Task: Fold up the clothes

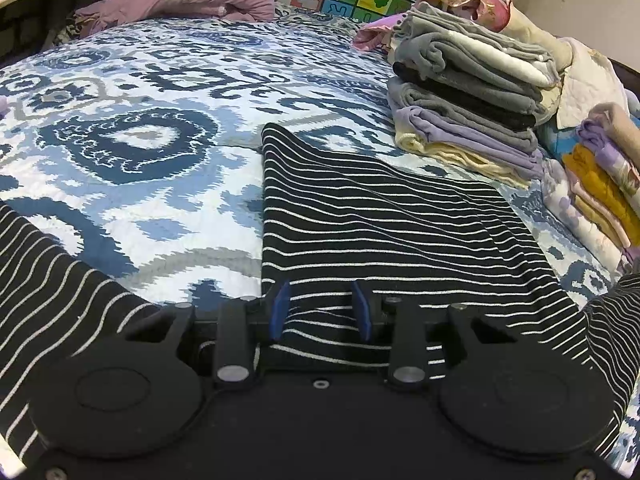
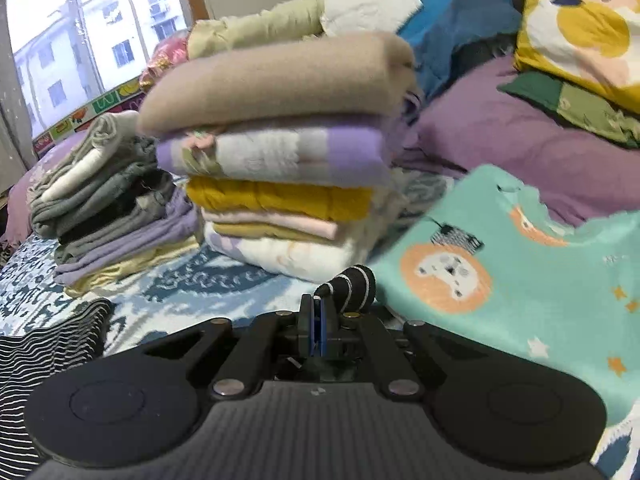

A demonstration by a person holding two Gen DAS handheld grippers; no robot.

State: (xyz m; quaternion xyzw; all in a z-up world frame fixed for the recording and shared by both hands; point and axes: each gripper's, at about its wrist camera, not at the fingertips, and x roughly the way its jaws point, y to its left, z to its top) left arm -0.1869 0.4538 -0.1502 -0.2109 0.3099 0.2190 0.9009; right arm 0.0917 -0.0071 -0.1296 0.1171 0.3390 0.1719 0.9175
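Striped garment lies beneath the left gripper's parted fingers; right gripper fingers pinch its corner.

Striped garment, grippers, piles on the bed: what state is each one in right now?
Striped garment: partly folded, spread flat on the quilt.
Left gripper: open, over the striped cloth.
Right gripper: shut on a pinch of striped cloth.
Grey pile: folded, stacked.
Beige-topped pile: folded, stacked.
Teal printed cloth: unfolded, loose.
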